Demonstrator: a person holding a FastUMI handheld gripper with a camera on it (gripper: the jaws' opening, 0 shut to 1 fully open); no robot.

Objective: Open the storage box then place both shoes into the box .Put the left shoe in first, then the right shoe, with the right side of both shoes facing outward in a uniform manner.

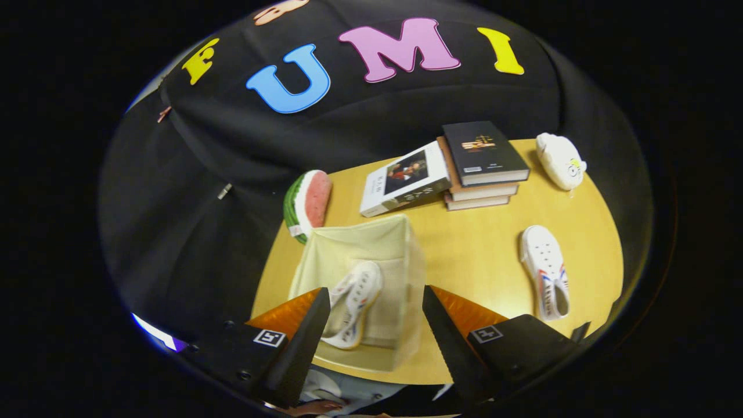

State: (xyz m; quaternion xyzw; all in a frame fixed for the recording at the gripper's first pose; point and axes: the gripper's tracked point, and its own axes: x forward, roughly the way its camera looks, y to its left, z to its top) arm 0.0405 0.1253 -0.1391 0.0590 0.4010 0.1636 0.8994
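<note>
Presently the claw (376, 325) hangs open above the translucent fabric storage box (406, 255) holding one white canvas shoe (354, 302); second white shoe (545, 273) lies apart near the yellow tabletop (476, 249) edge.

We see the near wall of the storage box (371, 348) cut by the fingers (307, 331); the shoe (354, 307) inside loses its heel behind one

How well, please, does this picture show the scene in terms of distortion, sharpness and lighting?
In the gripper view, fisheye bends the table edge into a curve; the shoe in the storage box and the shoe on the table are fairly sharp; light is even, with no harsh glare; the open tongs hold nothing.
</note>
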